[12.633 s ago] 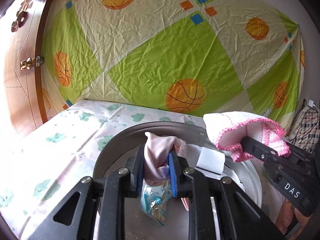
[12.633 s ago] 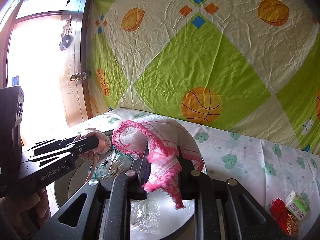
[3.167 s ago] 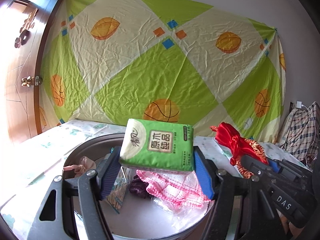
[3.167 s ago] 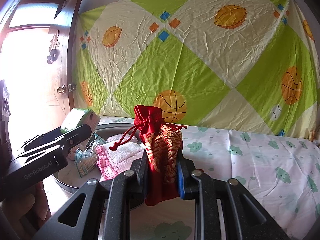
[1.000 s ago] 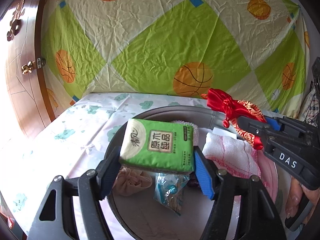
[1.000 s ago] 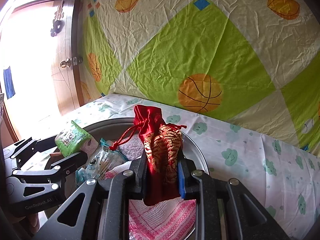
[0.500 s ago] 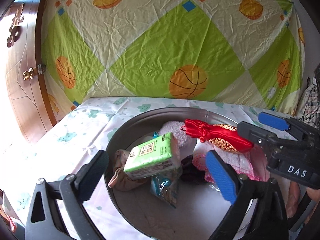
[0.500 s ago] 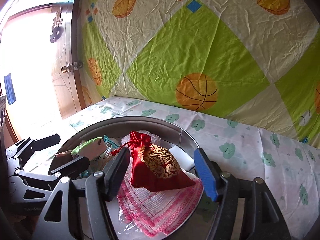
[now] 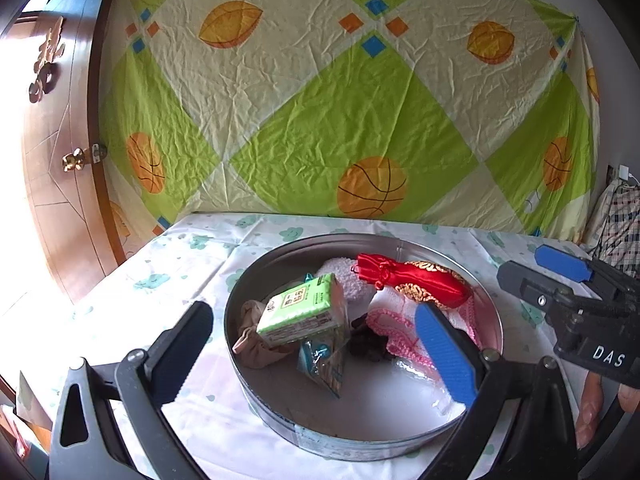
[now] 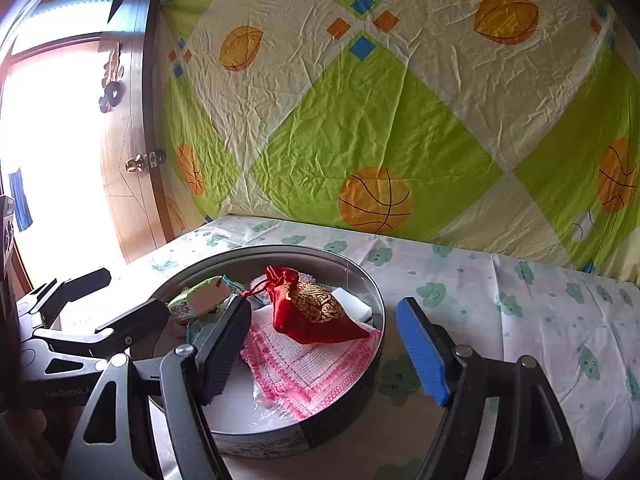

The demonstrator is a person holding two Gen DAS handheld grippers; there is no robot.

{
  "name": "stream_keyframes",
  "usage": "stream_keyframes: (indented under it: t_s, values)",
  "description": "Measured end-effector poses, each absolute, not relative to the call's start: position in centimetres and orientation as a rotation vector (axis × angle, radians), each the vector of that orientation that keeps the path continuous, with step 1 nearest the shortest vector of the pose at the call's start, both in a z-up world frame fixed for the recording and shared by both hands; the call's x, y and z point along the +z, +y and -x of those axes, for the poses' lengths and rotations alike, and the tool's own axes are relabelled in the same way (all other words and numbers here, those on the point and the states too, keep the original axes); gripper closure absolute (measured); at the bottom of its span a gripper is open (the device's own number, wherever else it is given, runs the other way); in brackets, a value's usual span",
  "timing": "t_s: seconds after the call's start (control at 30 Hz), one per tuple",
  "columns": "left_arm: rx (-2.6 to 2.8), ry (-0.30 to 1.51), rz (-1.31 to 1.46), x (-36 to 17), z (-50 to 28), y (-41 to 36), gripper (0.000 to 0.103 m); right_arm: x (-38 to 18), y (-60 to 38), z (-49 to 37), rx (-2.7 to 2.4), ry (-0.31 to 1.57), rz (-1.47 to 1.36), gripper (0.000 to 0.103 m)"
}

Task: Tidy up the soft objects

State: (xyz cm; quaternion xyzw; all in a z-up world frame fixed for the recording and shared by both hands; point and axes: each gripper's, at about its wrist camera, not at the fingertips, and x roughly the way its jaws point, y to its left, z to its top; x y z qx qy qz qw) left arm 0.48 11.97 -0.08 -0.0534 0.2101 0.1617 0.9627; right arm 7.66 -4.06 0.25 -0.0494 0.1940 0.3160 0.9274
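A round metal tin stands on the bed. In it lie a green tissue pack, a red and gold pouch, a pink-edged cloth, a beige stocking and a snack packet. My left gripper stands wide open, held back above the tin's near side, with nothing in it. My right gripper is open and its jaws are opening further; the red pouch rests loose on the pink cloth beyond the fingertips. The right gripper shows at the tin's right.
The tin sits on a white cloud-print sheet. A green and cream ball-print sheet covers the wall behind. A wooden door is at the left, a checked cloth at the far right. A white pad lies in the tin.
Both grippers let go: the tissue pack and the red pouch dropped into the tin. Both sets of jaws spread wide and pulled back from the tin.
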Motion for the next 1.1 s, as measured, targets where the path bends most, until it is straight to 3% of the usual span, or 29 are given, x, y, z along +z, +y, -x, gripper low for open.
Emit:
stream_keyframes:
  t_s: [0.23,1.1]
  values:
    - [0.318,0.409,0.119,0.0,0.6,11.8,0.001,0.3,-5.0,-6.0,0.643,0.385,0.080,0.022]
    - [0.330,0.427,0.152,-0.3,1.4,12.6,0.001,0.5,-3.8,-5.1,0.660,0.375,0.090,0.021]
